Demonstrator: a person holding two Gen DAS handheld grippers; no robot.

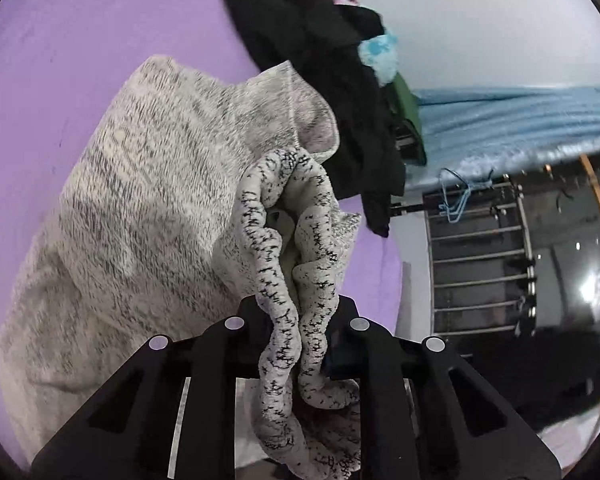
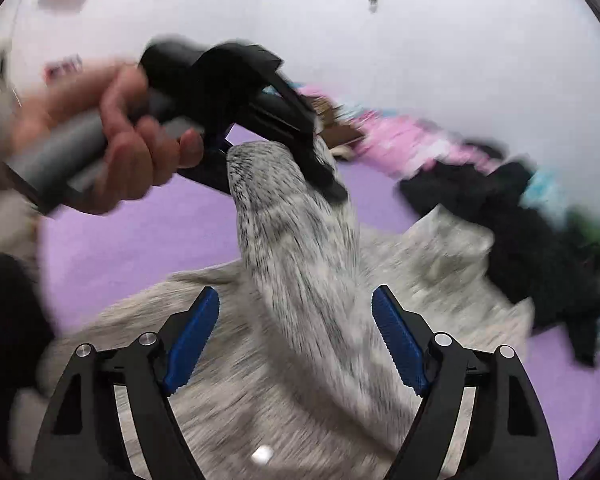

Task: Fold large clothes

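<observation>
A large grey-and-white marled knit garment [image 1: 148, 200] lies on the purple bed sheet [image 1: 80, 40]. My left gripper [image 1: 296, 320] is shut on its ribbed edge, which bunches between the fingers and hangs from them. In the right wrist view the same garment [image 2: 300, 260] rises in a taut strip to the left gripper [image 2: 320, 160], held in a hand. My right gripper [image 2: 296, 312] is open, its blue pads [image 2: 192, 336] either side of the strip, not touching it. This view is blurred.
A pile of black, pink and turquoise clothes [image 1: 320, 60] lies at the far side of the bed; it also shows in the right wrist view [image 2: 520, 208]. A blue cloth [image 1: 520, 120] and a metal rack with a hanger [image 1: 480, 260] stand beyond the bed's edge.
</observation>
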